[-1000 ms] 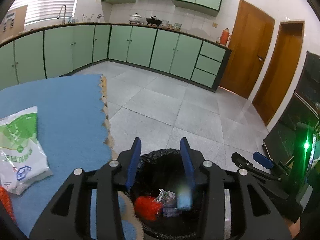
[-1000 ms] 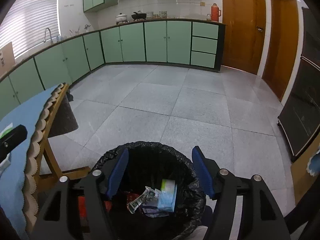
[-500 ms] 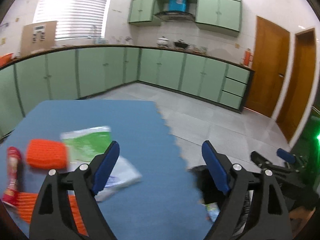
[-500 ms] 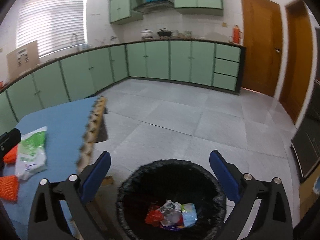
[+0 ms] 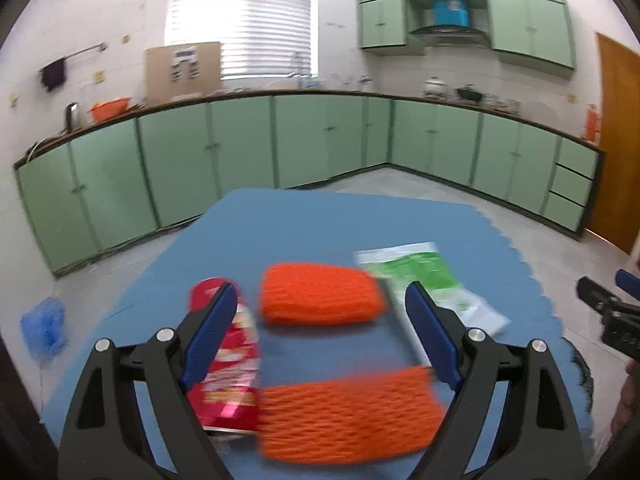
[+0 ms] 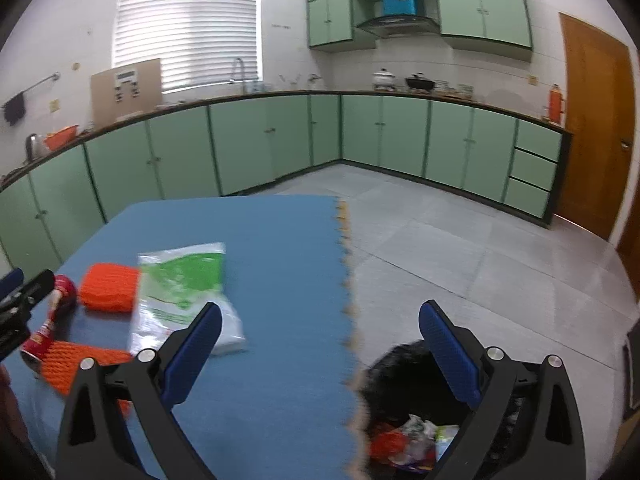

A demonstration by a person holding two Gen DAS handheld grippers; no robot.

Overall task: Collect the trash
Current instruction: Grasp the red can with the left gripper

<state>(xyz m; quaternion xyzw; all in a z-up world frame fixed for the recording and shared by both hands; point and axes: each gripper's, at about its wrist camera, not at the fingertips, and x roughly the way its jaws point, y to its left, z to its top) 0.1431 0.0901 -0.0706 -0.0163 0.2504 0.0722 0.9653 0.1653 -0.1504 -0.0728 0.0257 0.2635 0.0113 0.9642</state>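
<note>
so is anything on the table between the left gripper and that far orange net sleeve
Nothing visible blocks it. The left gripper is open and empty, and the far orange net sleeve lies straight ahead between its fingers. The red snack tube lies just left of that line, and the near orange net sleeve sits below the jaws.

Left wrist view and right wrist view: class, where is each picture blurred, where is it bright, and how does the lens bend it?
Left wrist view: motion blur smears the orange mesh foam sleeves and the red crisp tube; the slatted window blind glares white; the green cabinet row bows. Right wrist view: sharper, though the blue table mat's scalloped edge is smeared; a dark fisheye rim frames both.
</note>
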